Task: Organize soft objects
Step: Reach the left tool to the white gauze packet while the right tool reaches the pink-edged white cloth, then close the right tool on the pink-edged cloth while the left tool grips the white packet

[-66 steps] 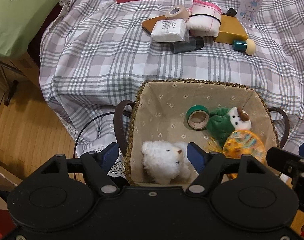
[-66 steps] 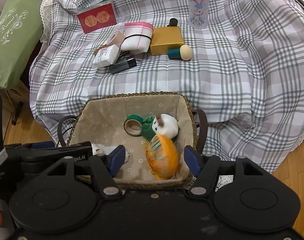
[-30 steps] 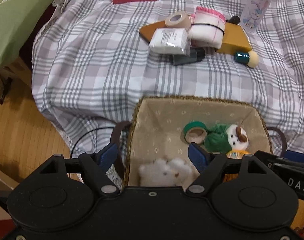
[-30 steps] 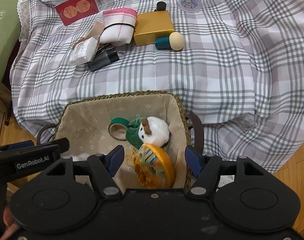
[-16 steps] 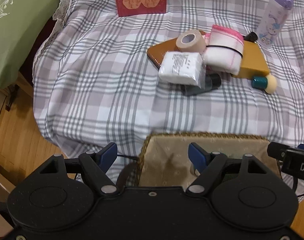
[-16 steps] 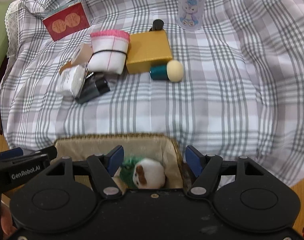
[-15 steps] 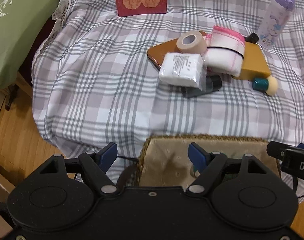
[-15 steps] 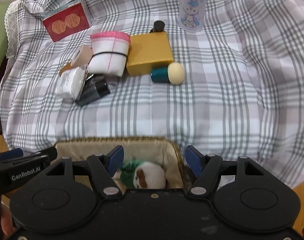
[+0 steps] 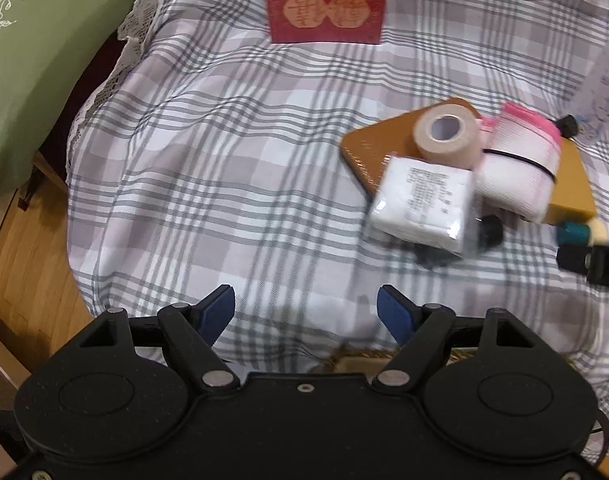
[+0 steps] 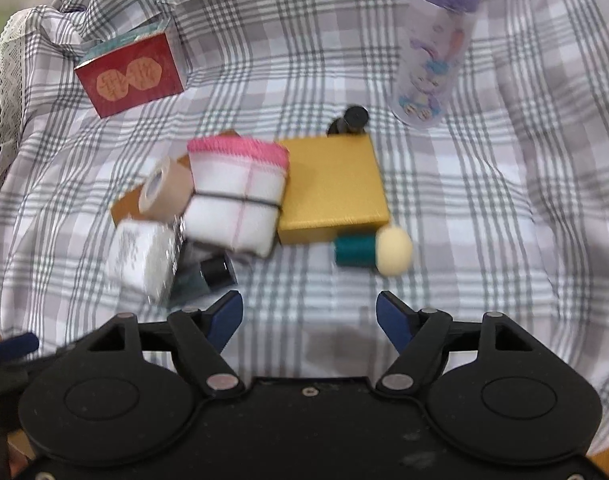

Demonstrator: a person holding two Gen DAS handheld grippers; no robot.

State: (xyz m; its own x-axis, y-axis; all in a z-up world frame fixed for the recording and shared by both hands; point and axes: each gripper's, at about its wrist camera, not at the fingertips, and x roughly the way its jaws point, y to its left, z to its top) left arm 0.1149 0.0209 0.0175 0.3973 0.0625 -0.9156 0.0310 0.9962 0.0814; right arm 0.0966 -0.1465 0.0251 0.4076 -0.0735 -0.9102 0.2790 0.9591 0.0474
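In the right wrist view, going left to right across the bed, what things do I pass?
Red box → beige tape roll → rolled towel → gold box → sponge applicator → purple bottle.

On the table (image 10: 484, 200), the towel roll (image 10: 236, 196) lies left of the flat box (image 10: 332, 184), touching it. Tape roll (image 10: 164, 188) further left. Bottle (image 10: 436, 48) behind, right.

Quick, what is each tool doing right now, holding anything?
Left tool: open, holding nothing.
Right tool: opening, nothing between its fingers.
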